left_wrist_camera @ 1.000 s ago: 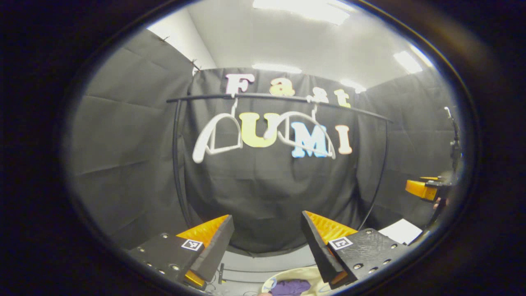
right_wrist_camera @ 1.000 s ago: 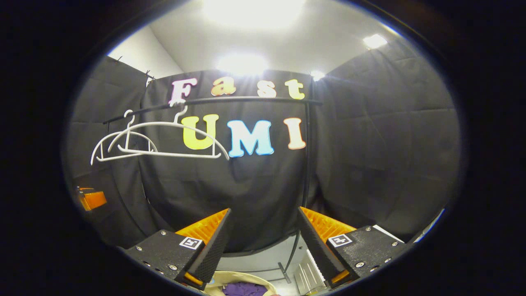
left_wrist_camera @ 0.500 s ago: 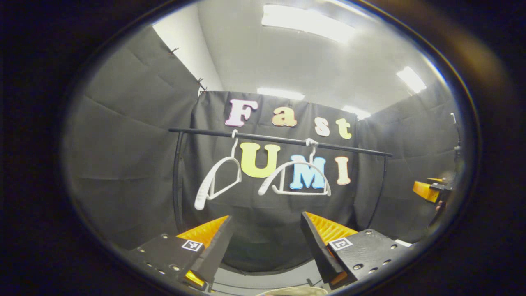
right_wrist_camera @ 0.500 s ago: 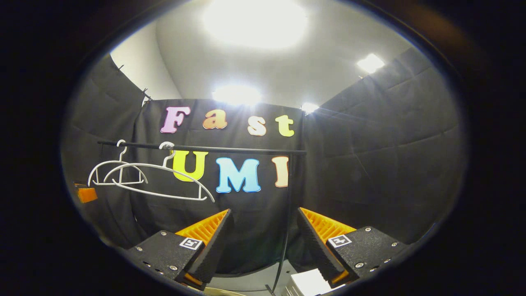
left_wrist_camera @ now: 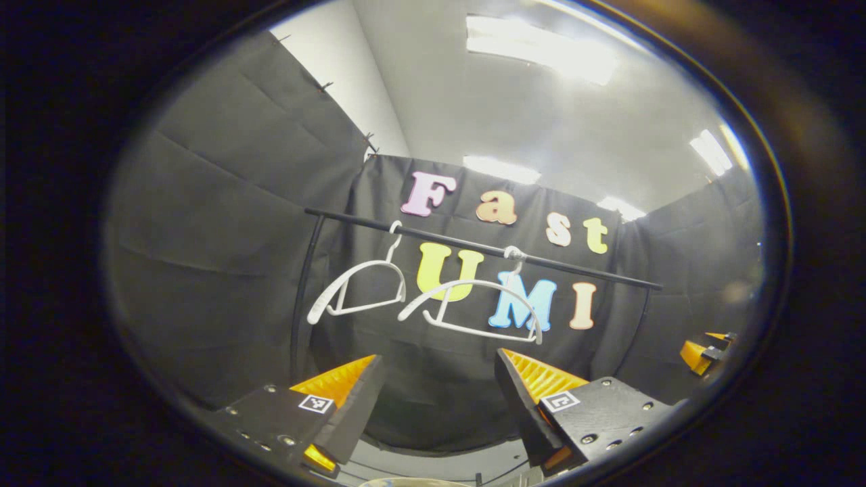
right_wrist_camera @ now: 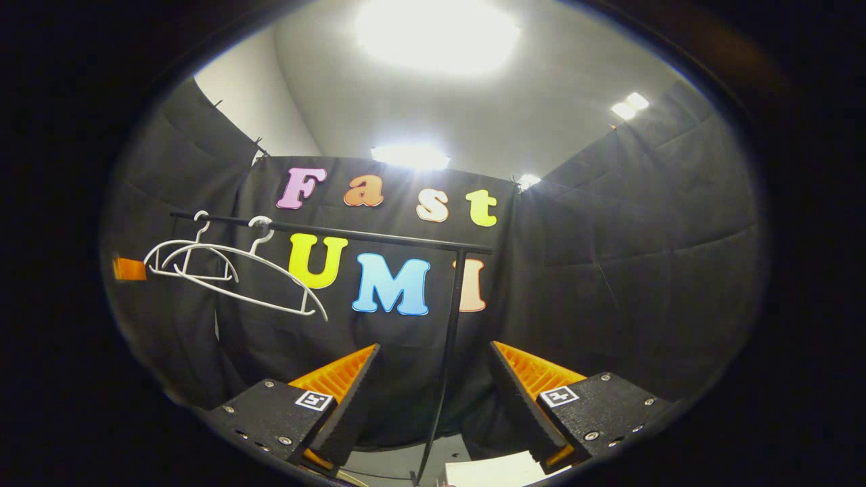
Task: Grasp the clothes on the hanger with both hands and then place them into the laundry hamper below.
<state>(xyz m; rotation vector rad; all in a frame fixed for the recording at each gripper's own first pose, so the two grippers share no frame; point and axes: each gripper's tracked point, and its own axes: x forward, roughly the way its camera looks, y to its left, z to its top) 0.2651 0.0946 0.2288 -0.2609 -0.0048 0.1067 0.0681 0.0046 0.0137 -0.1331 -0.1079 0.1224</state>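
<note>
Two white hangers point(left_wrist_camera: 365, 291) point(left_wrist_camera: 473, 308) hang bare on a black rail point(left_wrist_camera: 473, 247) before the booth's back wall. My left gripper point(left_wrist_camera: 438, 368) is open, tilted upward, below and well short of them, with nothing between its fingers. A sliver of the pale hamper rim point(left_wrist_camera: 413, 482) peeks in under it. In the right gripper view the same hangers point(right_wrist_camera: 230, 267) sit at the upper left on the rail point(right_wrist_camera: 338, 233). My right gripper point(right_wrist_camera: 434, 358) is open too, holding nothing, with the rail's right post point(right_wrist_camera: 450, 338) straight ahead.
The right gripper point(left_wrist_camera: 703, 352) appears small at the far right of the left gripper view. A corner of the left gripper point(right_wrist_camera: 128, 268) shows at the left of the right gripper view. A white flat object point(right_wrist_camera: 494, 470) lies low beside the post. Ceiling lights glare overhead.
Both grippers have tilted upward, still open. The hamper with purple cloth in it has slid off the bottom of both views. The rail and hangers sit lower in view.
</note>
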